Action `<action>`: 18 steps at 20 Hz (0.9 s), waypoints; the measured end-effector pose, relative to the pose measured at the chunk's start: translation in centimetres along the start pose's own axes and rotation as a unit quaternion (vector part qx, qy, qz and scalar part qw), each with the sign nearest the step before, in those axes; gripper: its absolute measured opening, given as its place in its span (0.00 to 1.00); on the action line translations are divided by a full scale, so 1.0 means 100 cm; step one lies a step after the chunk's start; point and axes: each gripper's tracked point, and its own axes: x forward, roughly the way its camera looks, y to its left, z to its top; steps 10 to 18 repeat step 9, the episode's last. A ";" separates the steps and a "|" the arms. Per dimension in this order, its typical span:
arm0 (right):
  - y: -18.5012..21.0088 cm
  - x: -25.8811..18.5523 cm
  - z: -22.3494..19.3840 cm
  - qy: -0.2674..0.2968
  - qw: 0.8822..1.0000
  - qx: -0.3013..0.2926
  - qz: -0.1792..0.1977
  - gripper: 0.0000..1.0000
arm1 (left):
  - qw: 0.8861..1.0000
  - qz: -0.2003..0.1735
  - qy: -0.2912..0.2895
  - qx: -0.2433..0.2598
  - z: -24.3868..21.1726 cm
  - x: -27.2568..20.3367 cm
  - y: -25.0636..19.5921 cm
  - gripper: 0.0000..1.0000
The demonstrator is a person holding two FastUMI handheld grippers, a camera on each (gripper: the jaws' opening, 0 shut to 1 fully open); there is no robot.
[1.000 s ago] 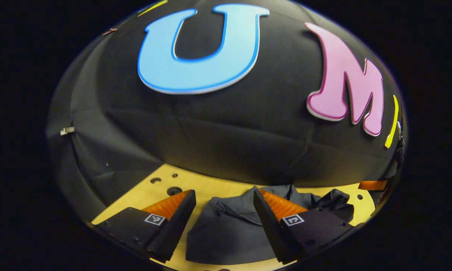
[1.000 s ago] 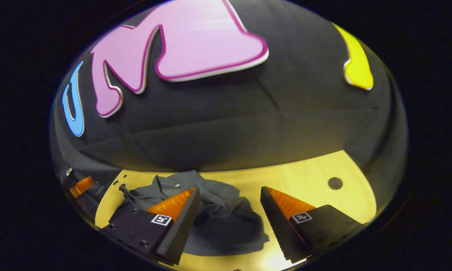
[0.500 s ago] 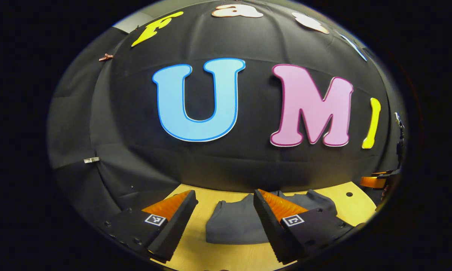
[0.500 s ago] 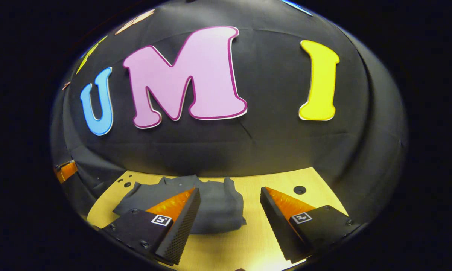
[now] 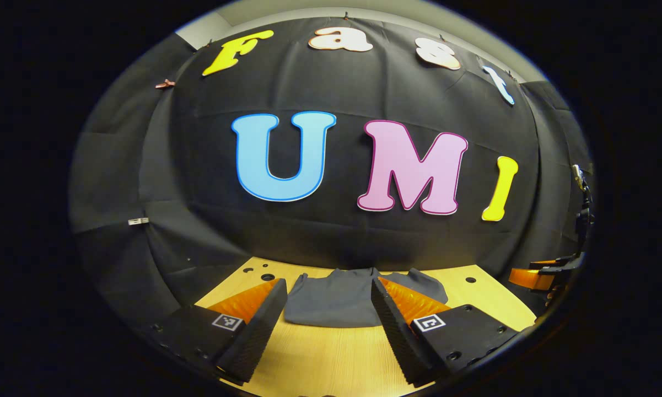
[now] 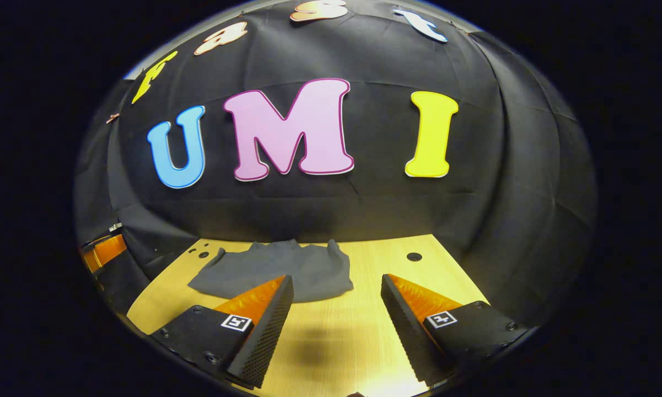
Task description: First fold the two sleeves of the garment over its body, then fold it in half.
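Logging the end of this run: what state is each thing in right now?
garment: folded into a compact bundle, lying flat on the table, held by nothing.
left gripper: jaws open, empty, short of the garment.
right gripper: jaws open, empty, apart from the garment.

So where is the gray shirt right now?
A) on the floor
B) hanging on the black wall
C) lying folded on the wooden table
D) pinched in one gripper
C: the shirt lies folded flat on the table, with the open right gripper and the open left gripper both short of it.
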 end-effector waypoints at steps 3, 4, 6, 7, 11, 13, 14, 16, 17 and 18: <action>0.002 -0.037 -0.021 -0.003 1.000 -0.002 -0.014 0.99 | 1.000 -0.002 0.000 -0.007 -0.015 -0.034 0.001 0.96; 0.003 -0.050 -0.025 -0.006 1.000 -0.002 -0.016 0.99 | 1.000 -0.004 -0.001 -0.011 -0.019 -0.043 0.001 0.96; 0.008 -0.073 -0.039 -0.001 1.000 -0.002 -0.016 0.99 | 1.000 -0.001 0.000 -0.018 -0.029 -0.061 0.001 0.96; 0.011 -0.082 -0.048 0.006 1.000 -0.004 -0.015 0.99 | 1.000 0.002 0.004 -0.024 -0.036 -0.071 0.001 0.96; 0.013 -0.097 -0.067 0.018 1.000 -0.013 -0.019 0.99 | 0.999 0.008 0.011 -0.032 -0.049 -0.089 -0.001 0.96; 0.013 -0.097 -0.067 0.018 1.000 -0.013 -0.019 0.99 | 0.999 0.008 0.011 -0.032 -0.049 -0.089 -0.001 0.96; 0.013 -0.097 -0.067 0.018 1.000 -0.013 -0.019 0.99 | 0.999 0.008 0.011 -0.032 -0.049 -0.089 -0.001 0.96; 0.013 -0.097 -0.067 0.018 1.000 -0.013 -0.019 0.99 | 0.999 0.008 0.011 -0.032 -0.049 -0.089 -0.001 0.96; 0.013 -0.097 -0.067 0.018 1.000 -0.013 -0.019 0.99 | 0.999 0.008 0.011 -0.032 -0.049 -0.089 -0.001 0.96; 0.013 -0.097 -0.067 0.018 1.000 -0.013 -0.019 0.99 | 0.999 0.008 0.011 -0.032 -0.049 -0.089 -0.001 0.96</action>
